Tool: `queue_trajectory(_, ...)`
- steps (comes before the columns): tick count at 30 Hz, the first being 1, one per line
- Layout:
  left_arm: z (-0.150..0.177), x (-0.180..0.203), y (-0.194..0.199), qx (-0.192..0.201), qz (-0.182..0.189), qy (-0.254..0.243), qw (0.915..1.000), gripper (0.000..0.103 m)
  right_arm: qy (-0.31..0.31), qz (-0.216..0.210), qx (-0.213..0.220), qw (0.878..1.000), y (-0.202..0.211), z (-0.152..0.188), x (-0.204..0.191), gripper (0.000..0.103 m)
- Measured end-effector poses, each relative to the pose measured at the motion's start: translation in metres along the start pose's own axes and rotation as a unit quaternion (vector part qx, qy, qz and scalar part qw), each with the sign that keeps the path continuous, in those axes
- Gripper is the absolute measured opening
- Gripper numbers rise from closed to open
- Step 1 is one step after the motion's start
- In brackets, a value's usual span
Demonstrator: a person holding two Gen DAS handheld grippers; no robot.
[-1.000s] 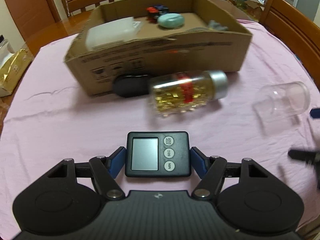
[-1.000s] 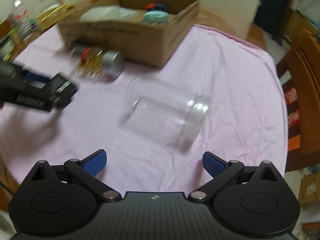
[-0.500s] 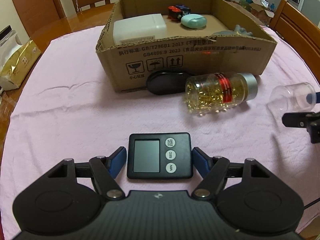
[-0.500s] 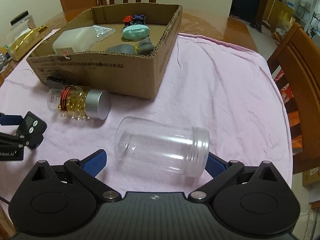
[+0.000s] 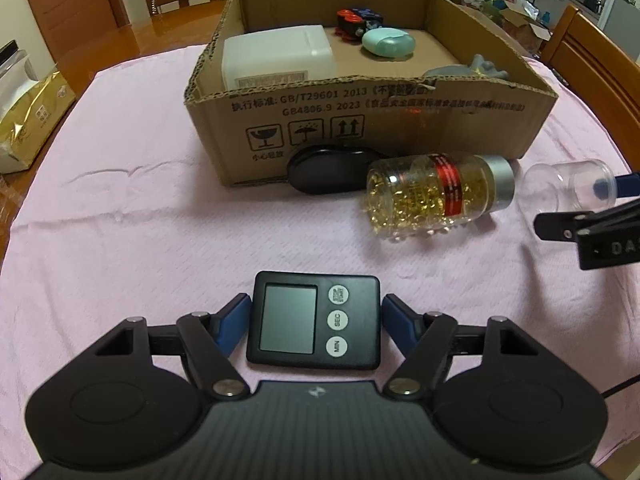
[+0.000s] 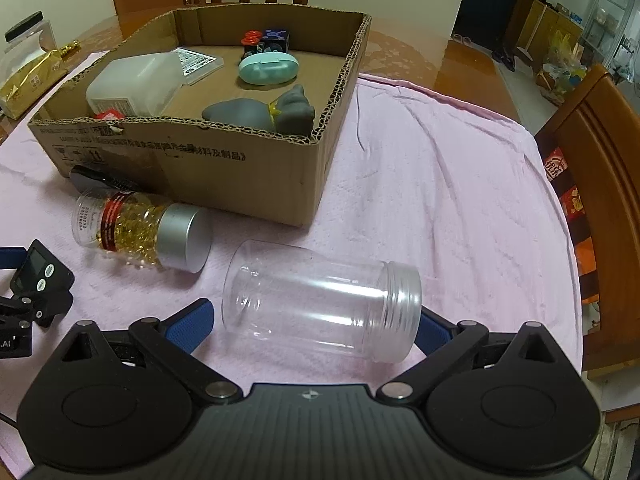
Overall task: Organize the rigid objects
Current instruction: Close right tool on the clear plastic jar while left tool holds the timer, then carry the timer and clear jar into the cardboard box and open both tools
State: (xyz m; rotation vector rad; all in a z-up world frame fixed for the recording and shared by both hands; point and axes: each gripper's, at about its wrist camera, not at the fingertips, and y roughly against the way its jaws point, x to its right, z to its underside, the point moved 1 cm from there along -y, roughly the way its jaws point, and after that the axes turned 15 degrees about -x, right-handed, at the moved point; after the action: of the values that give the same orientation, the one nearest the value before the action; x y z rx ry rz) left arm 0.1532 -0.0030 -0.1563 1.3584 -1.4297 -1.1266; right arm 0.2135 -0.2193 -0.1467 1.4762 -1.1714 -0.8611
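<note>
A black digital timer (image 5: 314, 321) lies between the fingers of my left gripper (image 5: 315, 314), which closes on its two sides. A clear empty plastic jar (image 6: 322, 306) lies on its side between the fingers of my right gripper (image 6: 316, 322), which is open around it; the left fingertip stands a little apart from the jar's base. A bottle of gold capsules with a silver cap (image 5: 438, 196) lies on the pink cloth in front of the cardboard box (image 5: 372, 120). The timer also shows in the right wrist view (image 6: 40, 270).
The box holds a white plastic container (image 5: 276, 58), a mint case (image 5: 388, 42), a grey figure (image 6: 260, 114) and small red and dark toys (image 5: 354, 24). A black oval object (image 5: 328, 170) lies against the box front. Wooden chairs (image 6: 604, 184) stand around the table.
Both grippers have moved forward toward the box. The jar now lies between the right fingers, and the timer stays in the left gripper.
</note>
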Motion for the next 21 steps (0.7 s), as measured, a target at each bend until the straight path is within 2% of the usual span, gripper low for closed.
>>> queue_trajectory(2, -0.001, 0.001, 0.000, 0.000, 0.001, -0.001, 1.0000, 0.070, 0.002, 0.006, -0.004, 1.000, -0.001, -0.002, -0.001, 0.096)
queue_trajectory(6, -0.003, 0.002, 0.000, -0.004, 0.000, -0.006, 1.0000, 0.069, 0.010, 0.002, -0.006, 1.000, -0.002, -0.004, 0.000, 0.096)
queue_trajectory(13, -0.007, 0.005, 0.009, -0.017, -0.007, -0.052, 0.9985, 0.069, 0.045, -0.021, -0.008, 0.999, 0.012, -0.004, 0.005, 0.096)
queue_trajectory(18, -0.015, 0.008, 0.037, -0.013, -0.007, -0.099, 0.9950, 0.069, 0.088, -0.045, 0.001, 0.995, 0.034, -0.005, 0.012, 0.096)
queue_trajectory(21, -0.024, 0.012, 0.064, 0.005, -0.002, -0.130, 0.9915, 0.069, 0.121, -0.056, 0.010, 0.991, 0.050, -0.008, 0.013, 0.096)
